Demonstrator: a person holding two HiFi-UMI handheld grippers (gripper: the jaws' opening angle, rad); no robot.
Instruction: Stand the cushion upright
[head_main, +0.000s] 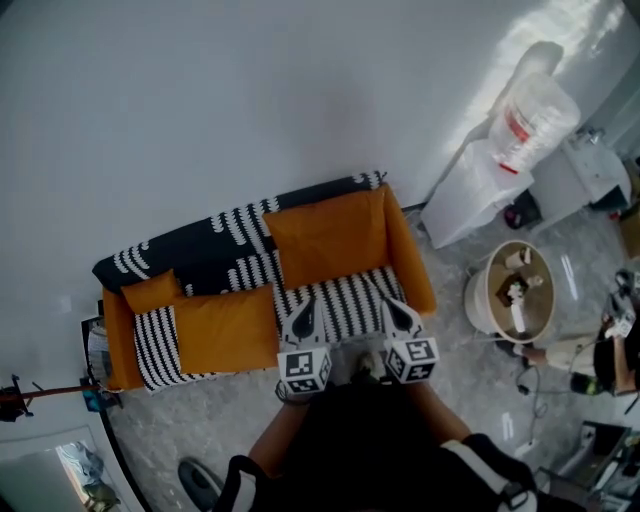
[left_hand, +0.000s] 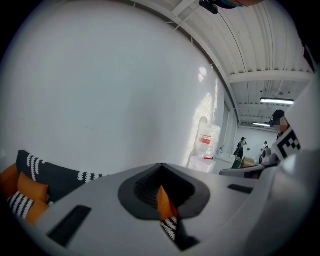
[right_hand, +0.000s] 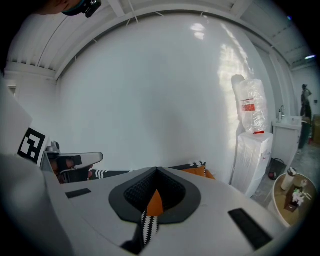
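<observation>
The left gripper (head_main: 303, 312) and right gripper (head_main: 402, 314) are both shut tight, holding nothing, over the stripy sofa (head_main: 350, 298) by the orange cushion (head_main: 225, 330). The red label (head_main: 513, 132) on the water bottle (head_main: 542, 105) looks too blurry to read.

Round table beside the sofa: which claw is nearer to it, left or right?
Right. The right claw, on the striped cushion's front edge, is left of the round table in the head view; the left claw grips the same edge farther left.
</observation>
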